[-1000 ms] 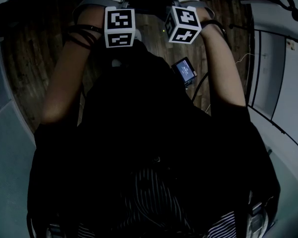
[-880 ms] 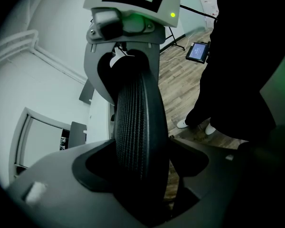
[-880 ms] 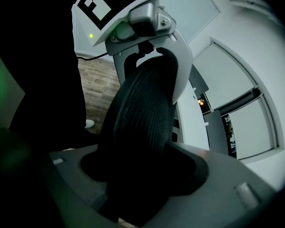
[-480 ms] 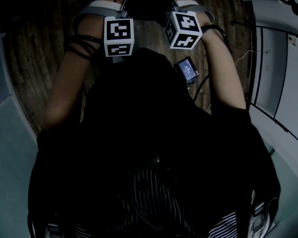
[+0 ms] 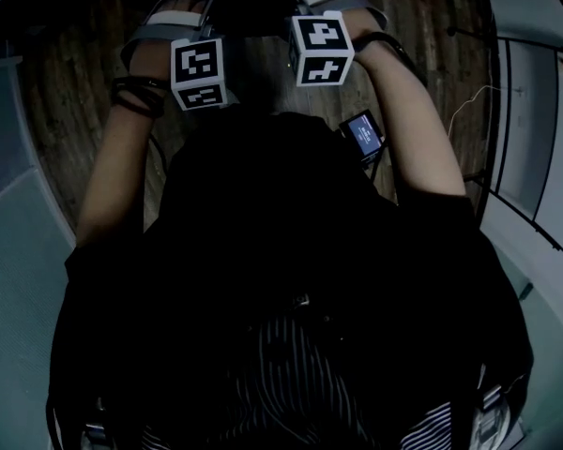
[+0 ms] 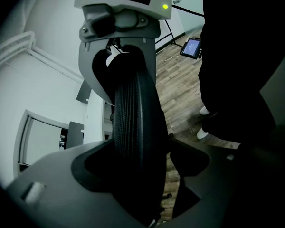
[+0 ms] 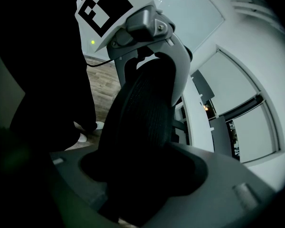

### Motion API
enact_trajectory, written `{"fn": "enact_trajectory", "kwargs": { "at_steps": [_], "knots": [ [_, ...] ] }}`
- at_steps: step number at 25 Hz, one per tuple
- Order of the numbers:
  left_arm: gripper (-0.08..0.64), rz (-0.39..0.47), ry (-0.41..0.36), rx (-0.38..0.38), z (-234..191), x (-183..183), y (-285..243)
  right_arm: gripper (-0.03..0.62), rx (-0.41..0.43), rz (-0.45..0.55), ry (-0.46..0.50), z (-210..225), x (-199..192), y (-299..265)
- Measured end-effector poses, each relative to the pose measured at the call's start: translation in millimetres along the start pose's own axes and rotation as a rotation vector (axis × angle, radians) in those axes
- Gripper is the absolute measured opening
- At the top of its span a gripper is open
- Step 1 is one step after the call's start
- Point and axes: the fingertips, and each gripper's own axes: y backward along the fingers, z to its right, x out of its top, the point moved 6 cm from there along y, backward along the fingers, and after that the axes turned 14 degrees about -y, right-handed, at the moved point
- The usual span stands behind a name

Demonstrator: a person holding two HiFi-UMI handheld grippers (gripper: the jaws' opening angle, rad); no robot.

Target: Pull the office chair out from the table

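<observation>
"At the chair (image 6: 135, 108), what grip was found?" the supervisor asked.

"Both grips were sound. The left gripper (image 6: 140, 175) was clamped on the mesh top edge of the back rest. The right gripper (image 7: 142, 175) was clamped on the same edge, near the left one. The chair stood directly in front of the person, over the wooden floor (image 5: 66, 111). What looked like a white table (image 7: 199, 118) showed beyond the back rest. How far the seat stood clear of it could not be told."

"And your recommendation for the pull?"

"I advised that both grippers be drawn back together and level, so the chair rolled straight and did not swivel. I judged that mesh would give under load, so the clamp needed to be firm. The pull was best made steady and flat, since an upward tug might slip the rim from the jaws. I also noted the small screen (image 5: 364, 134) at the person's right as a hazard when stepping back"
</observation>
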Motion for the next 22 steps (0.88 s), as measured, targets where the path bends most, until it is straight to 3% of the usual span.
{"fn": "enact_trajectory", "kwargs": {
  "at_steps": [6,9,15,19,22],
  "knots": [
    [0.375,-0.032,0.029,0.039,16.1,16.1,-26.0,0.285,-0.03,-0.002,0.055,-14.1,-21.5,-19.1],
    [0.38,-0.056,-0.002,0.076,4.7,18.5,-53.2,0.285,-0.055,0.013,0.068,2.1,-42.0,-32.1],
    [0.384,-0.053,0.022,0.076,-22.0,0.5,-76.0,0.285,-0.107,0.006,0.104,37.1,-48.5,-48.8],
    [0.397,-0.029,0.03,0.074,-20.3,1.3,-79.5,0.285,-0.085,-0.01,0.043,42.1,-46.0,-45.0],
    [0.408,0.09,0.147,0.086,-29.8,11.2,-49.5,0.285,-0.041,0.068,-0.054,35.8,-41.3,-16.4]
  ]
}}
